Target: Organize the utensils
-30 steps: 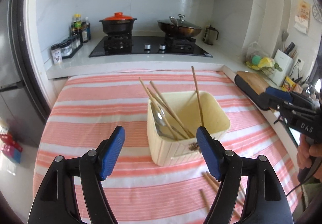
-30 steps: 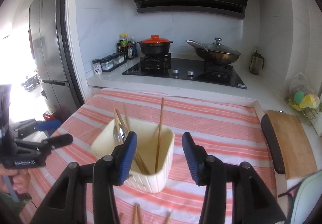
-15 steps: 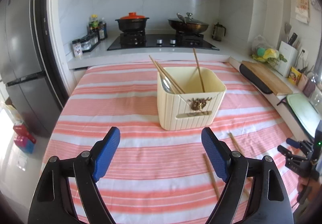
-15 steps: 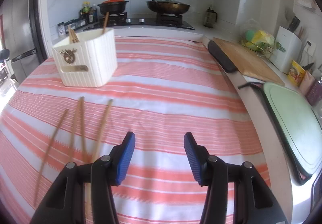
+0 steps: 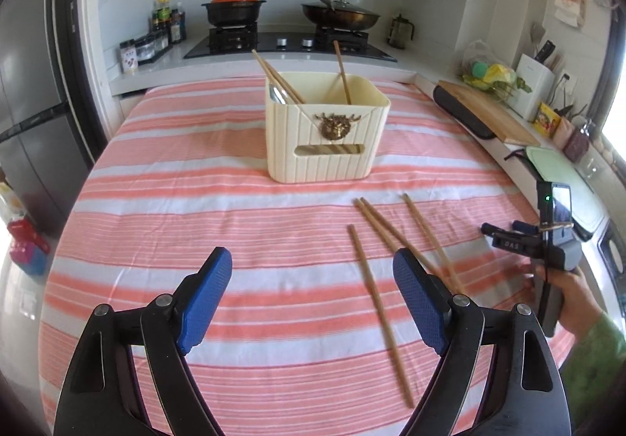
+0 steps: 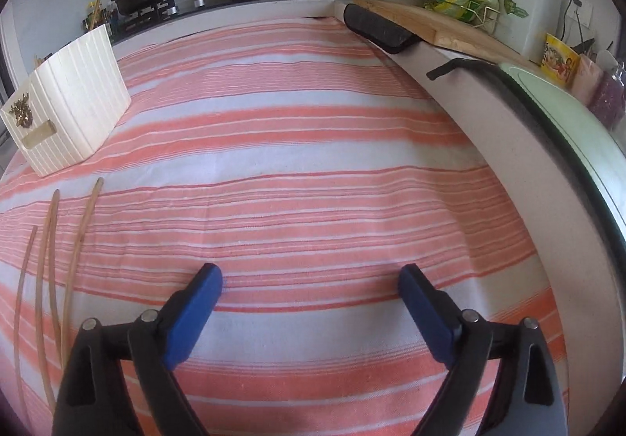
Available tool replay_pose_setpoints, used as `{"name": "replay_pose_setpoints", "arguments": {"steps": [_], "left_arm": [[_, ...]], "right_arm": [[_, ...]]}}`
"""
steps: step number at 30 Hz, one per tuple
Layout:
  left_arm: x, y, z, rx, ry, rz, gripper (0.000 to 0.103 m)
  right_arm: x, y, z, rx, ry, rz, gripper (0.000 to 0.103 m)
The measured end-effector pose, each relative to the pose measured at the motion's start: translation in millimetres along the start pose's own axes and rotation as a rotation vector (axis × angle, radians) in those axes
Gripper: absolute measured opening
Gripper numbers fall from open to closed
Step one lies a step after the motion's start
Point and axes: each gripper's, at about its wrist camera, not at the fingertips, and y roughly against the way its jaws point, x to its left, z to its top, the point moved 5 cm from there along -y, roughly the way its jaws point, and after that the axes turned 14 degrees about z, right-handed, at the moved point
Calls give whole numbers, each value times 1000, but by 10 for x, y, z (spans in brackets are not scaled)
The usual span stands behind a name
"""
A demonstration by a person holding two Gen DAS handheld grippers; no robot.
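Observation:
A cream utensil box (image 5: 326, 130) with a brass lion emblem stands on the striped cloth, holding chopsticks (image 5: 341, 70) and a metal spoon (image 5: 278, 94). Several loose wooden chopsticks (image 5: 381, 295) lie on the cloth in front of it, to the right. My left gripper (image 5: 313, 297) is open and empty, just left of them above the cloth. My right gripper (image 6: 309, 303) is open and empty over bare cloth; it also shows in the left wrist view (image 5: 547, 244) at the table's right edge. The box (image 6: 66, 103) and loose chopsticks (image 6: 51, 260) lie to its left.
A stove with a red-lidded pot (image 5: 234, 9) and a wok (image 5: 340, 15) stands behind the table (image 5: 195, 177). A cutting board (image 5: 487, 115), a black pad (image 6: 379, 29) and a green tray (image 6: 567, 123) line the counter on the right. A fridge (image 5: 27, 103) stands at left.
Both grippers have pulled back from the box toward the table's near side. The right gripper swung away to the right edge. The loose chopsticks now lie in front of the left gripper.

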Motion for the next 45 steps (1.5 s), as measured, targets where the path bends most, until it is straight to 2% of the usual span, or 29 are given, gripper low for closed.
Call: {"name": "replay_pose_setpoints", "arguments": {"steps": [7, 18, 23, 30, 45], "left_arm": [[-105, 166, 118, -42, 38, -52, 86], [-182, 154, 165, -20, 95, -140, 86], [-112, 268, 122, -37, 83, -109, 86], [92, 308, 99, -48, 128, -88, 86], [281, 47, -71, 16, 172, -96, 86]], "right_arm": [[2, 12, -10, -2, -3, 5, 94], [8, 13, -14, -2, -3, 6, 94], [7, 14, -14, -2, -2, 6, 94], [3, 16, -14, -2, -2, 7, 94], [6, 15, -14, -2, -2, 6, 94]]}}
